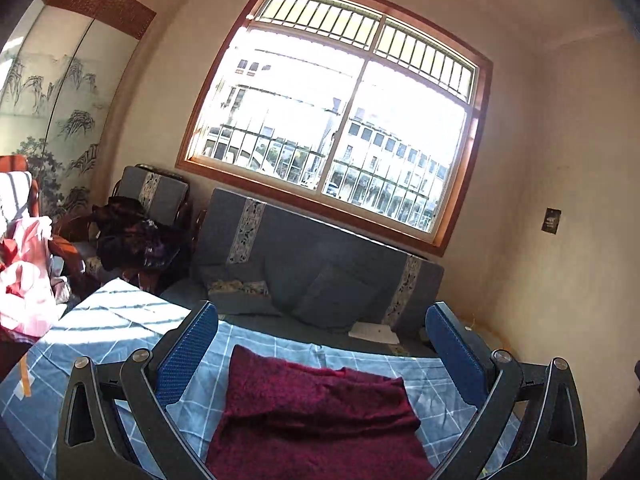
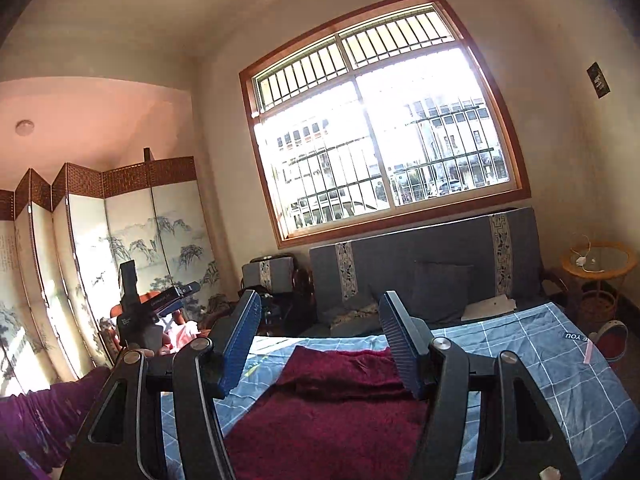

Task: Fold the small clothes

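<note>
Maroon garment lies folded on the checked bench, both my claws, left and right, wide and empty; more clothes wait.

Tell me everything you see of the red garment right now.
The red garment is dark maroon, fuzzy, knit-looking. It lies flat on the blue checked sheet, folded over itself with layered edges across its far end. Its near part runs out of frame. Neither claw touches it; both are raised above it, open, nothing between the fingers.
</note>
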`<state>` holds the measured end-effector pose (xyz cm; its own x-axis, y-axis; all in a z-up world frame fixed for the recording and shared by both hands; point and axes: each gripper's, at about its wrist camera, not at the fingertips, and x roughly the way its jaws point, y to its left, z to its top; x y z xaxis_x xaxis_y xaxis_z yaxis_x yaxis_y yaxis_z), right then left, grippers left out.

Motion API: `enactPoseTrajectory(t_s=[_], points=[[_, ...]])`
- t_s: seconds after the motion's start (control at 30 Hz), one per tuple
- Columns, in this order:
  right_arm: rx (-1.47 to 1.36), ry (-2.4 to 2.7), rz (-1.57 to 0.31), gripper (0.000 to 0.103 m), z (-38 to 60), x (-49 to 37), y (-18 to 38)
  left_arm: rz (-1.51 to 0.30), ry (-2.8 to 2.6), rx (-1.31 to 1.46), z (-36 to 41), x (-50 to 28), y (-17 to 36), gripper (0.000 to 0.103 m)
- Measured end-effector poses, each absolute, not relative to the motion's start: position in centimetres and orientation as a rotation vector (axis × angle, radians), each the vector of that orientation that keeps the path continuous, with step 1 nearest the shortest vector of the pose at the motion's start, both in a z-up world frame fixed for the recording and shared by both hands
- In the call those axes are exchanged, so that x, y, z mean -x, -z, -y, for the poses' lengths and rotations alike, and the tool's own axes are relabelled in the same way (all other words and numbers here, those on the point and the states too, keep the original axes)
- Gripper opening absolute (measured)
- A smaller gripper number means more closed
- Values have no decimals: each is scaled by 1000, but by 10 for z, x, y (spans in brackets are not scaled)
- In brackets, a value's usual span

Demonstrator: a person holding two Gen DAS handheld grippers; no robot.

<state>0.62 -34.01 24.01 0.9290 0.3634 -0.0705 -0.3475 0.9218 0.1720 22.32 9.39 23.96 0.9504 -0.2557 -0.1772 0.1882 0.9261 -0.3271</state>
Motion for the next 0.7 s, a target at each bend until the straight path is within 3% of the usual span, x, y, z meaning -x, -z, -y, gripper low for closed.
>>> enactPoseTrajectory(t_s=[0.2,0.33,0.5,0.7], points=[[-255,-384,-39,72,351,20,-300,-189,294,214,-68,-201,-312,103],[-297,-504,-182,82,342,19,-301,-240,300,219,-58,-179,-318,103],[-267,-549,-422,84,321,17,-239,-532,337,245,-42,-161,-244,103],[-195,-440,-694,88,319,-9,-112,-830,246,299,-42,-172,-83,103]])
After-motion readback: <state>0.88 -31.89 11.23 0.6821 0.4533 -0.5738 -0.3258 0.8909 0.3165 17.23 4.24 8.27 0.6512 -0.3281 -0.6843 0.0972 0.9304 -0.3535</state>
